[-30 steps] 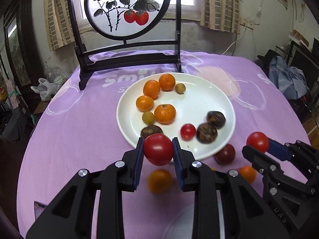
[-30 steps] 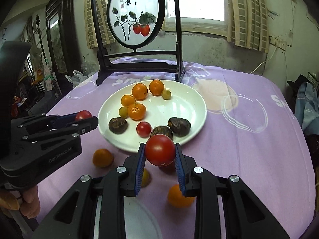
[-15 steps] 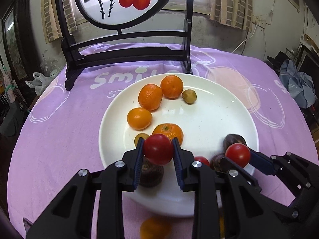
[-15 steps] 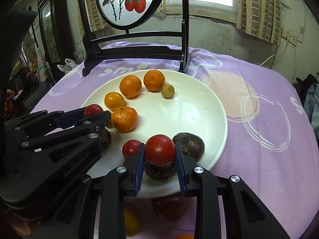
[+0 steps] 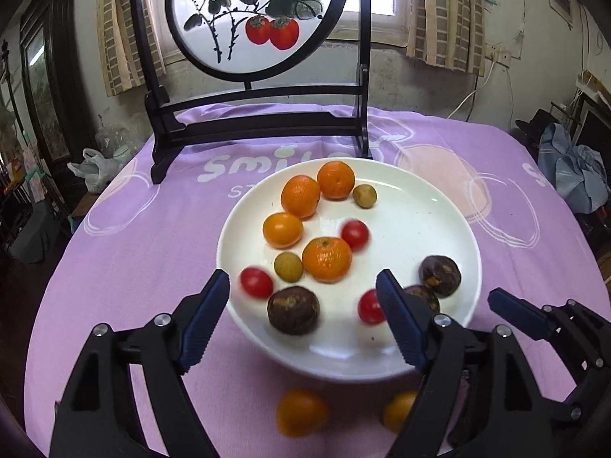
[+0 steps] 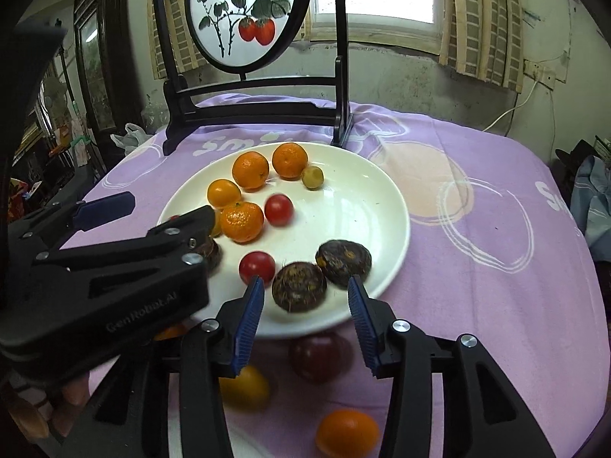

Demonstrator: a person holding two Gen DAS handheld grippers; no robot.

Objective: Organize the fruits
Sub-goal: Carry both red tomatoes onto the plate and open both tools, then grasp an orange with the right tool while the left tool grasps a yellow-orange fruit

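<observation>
Left wrist view: the left gripper [image 5: 303, 315] hangs over the near-left rim of the plate [image 5: 431, 206], jaws spread wide and holding nothing. On the plate lie four oranges, one at [image 5: 327, 259], two small yellow-green fruits, three dark brown fruits and three tomatoes; two tomatoes [image 5: 256, 282] [image 5: 355, 235] are blurred. A third tomato [image 5: 369, 307] sits just beside the gripper's right finger. The plate's right half is largely bare. Two oranges [image 5: 302, 412] [image 5: 399, 410] rest on the purple cloth [image 5: 126, 252] just off the near rim. The right gripper's blue pad [image 5: 519, 315] shows at lower right, past the plate's edge. A framed screen [image 5: 259, 76] stands behind the far rim.

Right wrist view: the right gripper [image 6: 305, 315] hovers at the near rim of the plate [image 6: 366, 198], jaws apart and empty, with a brown fruit [image 6: 299, 286] between the fingertips and a tomato [image 6: 257, 267] beside the left tip. The left gripper [image 6: 152, 213], also open, reaches over the plate's left edge. Off the plate, near the rim, lie a dark red fruit [image 6: 320, 357], a yellow-orange fruit [image 6: 244, 387] and an orange [image 6: 346, 433]. Bare cloth [image 6: 477, 267] extends to the right.
</observation>
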